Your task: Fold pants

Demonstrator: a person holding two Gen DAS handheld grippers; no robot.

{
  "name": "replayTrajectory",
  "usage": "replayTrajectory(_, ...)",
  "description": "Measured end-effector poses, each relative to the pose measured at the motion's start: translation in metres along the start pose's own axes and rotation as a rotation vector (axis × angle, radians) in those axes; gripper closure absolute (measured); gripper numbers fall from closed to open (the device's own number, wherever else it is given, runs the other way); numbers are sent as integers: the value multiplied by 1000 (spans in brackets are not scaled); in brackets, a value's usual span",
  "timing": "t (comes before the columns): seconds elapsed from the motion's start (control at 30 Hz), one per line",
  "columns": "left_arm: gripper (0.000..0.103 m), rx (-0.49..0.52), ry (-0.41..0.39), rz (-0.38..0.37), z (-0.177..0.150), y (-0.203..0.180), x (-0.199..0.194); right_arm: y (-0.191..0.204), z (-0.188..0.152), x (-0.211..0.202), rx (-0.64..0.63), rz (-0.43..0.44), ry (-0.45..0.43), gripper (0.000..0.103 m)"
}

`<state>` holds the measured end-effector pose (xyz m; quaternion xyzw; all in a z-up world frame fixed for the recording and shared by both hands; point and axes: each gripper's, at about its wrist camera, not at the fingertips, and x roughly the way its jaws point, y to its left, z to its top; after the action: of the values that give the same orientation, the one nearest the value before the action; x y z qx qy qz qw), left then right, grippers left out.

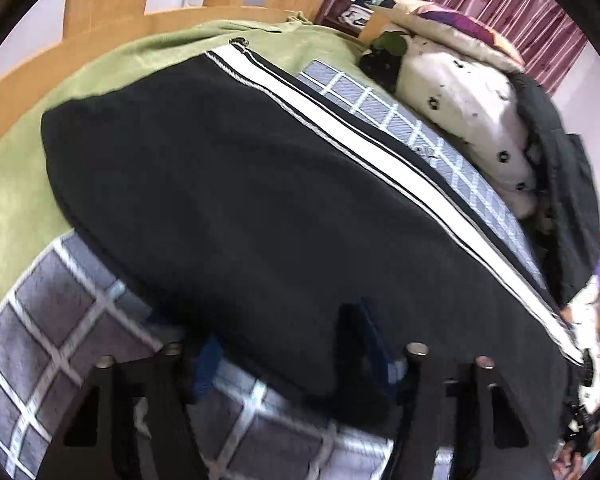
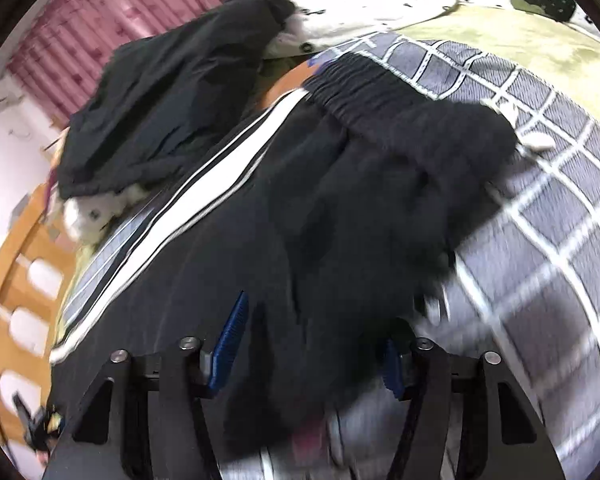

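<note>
Black track pants (image 1: pixel 236 184) with a white side stripe (image 1: pixel 340 136) lie across a grey checked bedsheet (image 1: pixel 56 320). In the left wrist view my left gripper (image 1: pixel 288 356) is open, its blue-padded fingers (image 1: pixel 374 344) straddling the near edge of the pants leg. In the right wrist view the pants (image 2: pixel 340 208) show their elastic waistband (image 2: pixel 364 84) and white drawstring (image 2: pixel 536 140). My right gripper (image 2: pixel 312 356) is open with bunched black fabric between its blue pads (image 2: pixel 230 340); the jaws stand wide apart.
A green blanket (image 1: pixel 112 64) and wooden bed frame (image 1: pixel 100 8) lie beyond the pants. A white spotted quilt (image 1: pixel 468 108), a pillow (image 1: pixel 452 28) and a dark jacket (image 2: pixel 172 92) are piled along the far side. Pink curtains (image 2: pixel 112 28) hang behind.
</note>
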<state>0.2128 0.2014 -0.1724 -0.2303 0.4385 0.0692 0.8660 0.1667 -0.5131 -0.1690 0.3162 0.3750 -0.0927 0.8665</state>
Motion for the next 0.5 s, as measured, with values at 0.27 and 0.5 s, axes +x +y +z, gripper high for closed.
replayTrajectory(0.27, 93, 74, -38, 116, 26, -23, -17, 35, 37, -17, -61, -83, -173, 92)
replayTrajectory(0.5, 92, 246, -107, -18, -5, -53, -100, 35, 57, -107, -100, -30, -293, 93)
